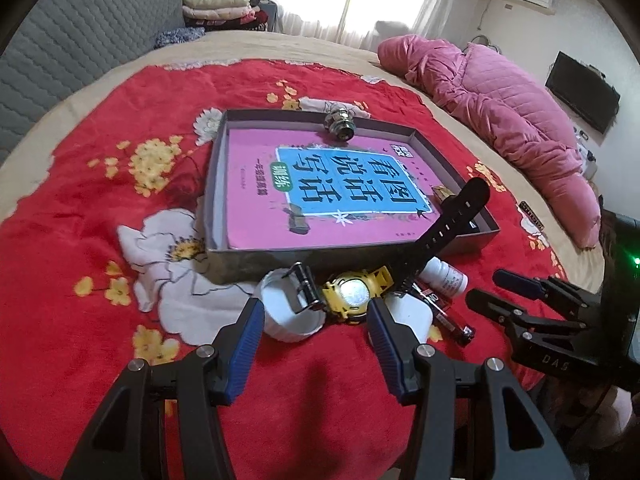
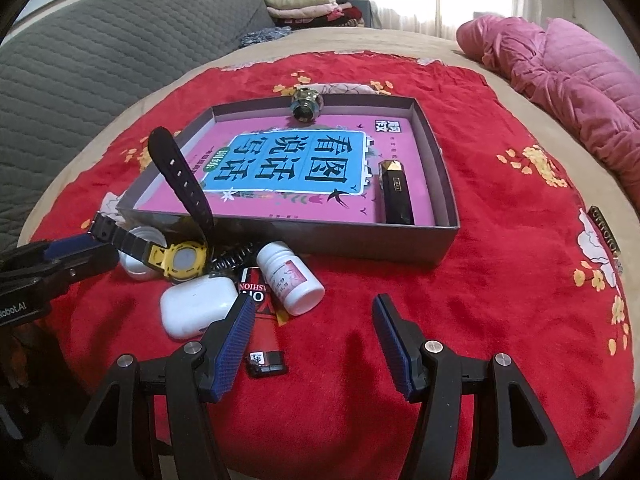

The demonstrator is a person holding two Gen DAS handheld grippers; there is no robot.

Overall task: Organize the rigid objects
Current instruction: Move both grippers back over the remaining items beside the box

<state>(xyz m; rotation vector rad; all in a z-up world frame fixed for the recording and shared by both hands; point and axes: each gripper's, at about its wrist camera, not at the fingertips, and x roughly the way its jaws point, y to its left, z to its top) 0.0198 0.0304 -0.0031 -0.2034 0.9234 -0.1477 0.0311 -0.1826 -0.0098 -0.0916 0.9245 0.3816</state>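
A grey shallow box (image 1: 256,258) (image 2: 360,244) lies on the red floral blanket, holding a pink book (image 1: 320,184) (image 2: 296,160), a metal knob (image 1: 340,125) (image 2: 306,105) and a black-and-gold lighter (image 2: 396,194). In front of the box lie a yellow watch with black strap (image 1: 352,294) (image 2: 180,258), a white jar lid (image 1: 286,308), a white earbud case (image 2: 196,308), a white pill bottle (image 2: 290,280) (image 1: 446,278) and a small black card (image 2: 267,362). My left gripper (image 1: 316,320) is open, its fingers either side of the watch. My right gripper (image 2: 314,320) is open and empty over the blanket.
A pink quilted jacket (image 1: 500,120) (image 2: 560,72) lies at the bed's right. A grey sofa (image 2: 100,60) stands at the left, folded clothes (image 1: 224,8) behind. A red printed packet (image 2: 260,288) lies under the bottle. A spring (image 2: 232,258) lies by the watch.
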